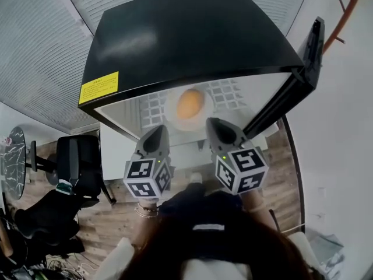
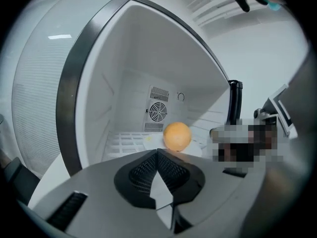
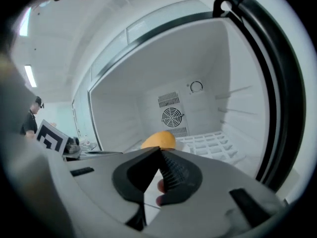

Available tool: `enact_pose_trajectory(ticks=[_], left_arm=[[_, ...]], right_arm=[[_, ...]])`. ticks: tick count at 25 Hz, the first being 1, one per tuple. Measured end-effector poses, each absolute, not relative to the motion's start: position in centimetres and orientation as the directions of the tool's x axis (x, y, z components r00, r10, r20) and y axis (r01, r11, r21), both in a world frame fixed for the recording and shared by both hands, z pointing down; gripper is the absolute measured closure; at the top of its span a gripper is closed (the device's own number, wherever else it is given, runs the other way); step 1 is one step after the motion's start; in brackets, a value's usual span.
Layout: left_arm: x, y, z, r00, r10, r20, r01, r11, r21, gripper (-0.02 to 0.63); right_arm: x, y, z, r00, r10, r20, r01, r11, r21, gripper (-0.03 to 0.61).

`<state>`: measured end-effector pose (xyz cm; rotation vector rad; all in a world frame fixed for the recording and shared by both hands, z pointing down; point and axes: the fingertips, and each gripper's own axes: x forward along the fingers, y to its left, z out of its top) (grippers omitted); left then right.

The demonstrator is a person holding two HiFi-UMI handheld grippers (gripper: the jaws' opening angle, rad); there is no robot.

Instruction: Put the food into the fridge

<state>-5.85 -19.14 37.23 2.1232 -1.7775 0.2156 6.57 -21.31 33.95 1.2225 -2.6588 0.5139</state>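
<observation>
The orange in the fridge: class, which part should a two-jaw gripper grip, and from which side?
Grip the orange across its widest middle, one jaw on each flank: it is round, so a higher or lower hold would likely slip. Come in through the open front of the fridge, just above the plate it sits on; walls and top close the other sides.

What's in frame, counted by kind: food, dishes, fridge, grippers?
orange: 1
plate: 1, under the orange
fridge: 1, door open
grippers: 2, left gripper and right gripper, both shut and empty
Total: 5
</observation>
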Motion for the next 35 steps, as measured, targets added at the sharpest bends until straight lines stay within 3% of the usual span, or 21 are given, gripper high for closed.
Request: enact_pose_trajectory(ticks=[12,19,35], left_arm=[[0.2,-13.2,37.3,0.212,-0.915,0.342,-0.968,-0.149,0.200,0.611],[2.0,-8.9,37.5,0.183,-0.925,0.334,-0.972,-0.120,0.200,0.611],[8.2,-0.8,35.3,0.233,-0.931,0.282,-0.970,-0.204,0.130,0.611]], right_arm=[[10.9,-14.7,33.1,-0.731,-0.644,0.224,-0.679,0.659,-0.324,0.581],[13.2,-10.3,33.6,-0.732,-0.640,0.232,-0.681,0.682,-0.265,0.581],[16.6,-3.1,33.5,-0.705,-0.682,0.196,-0.710,0.674,-0.206,0.581]])
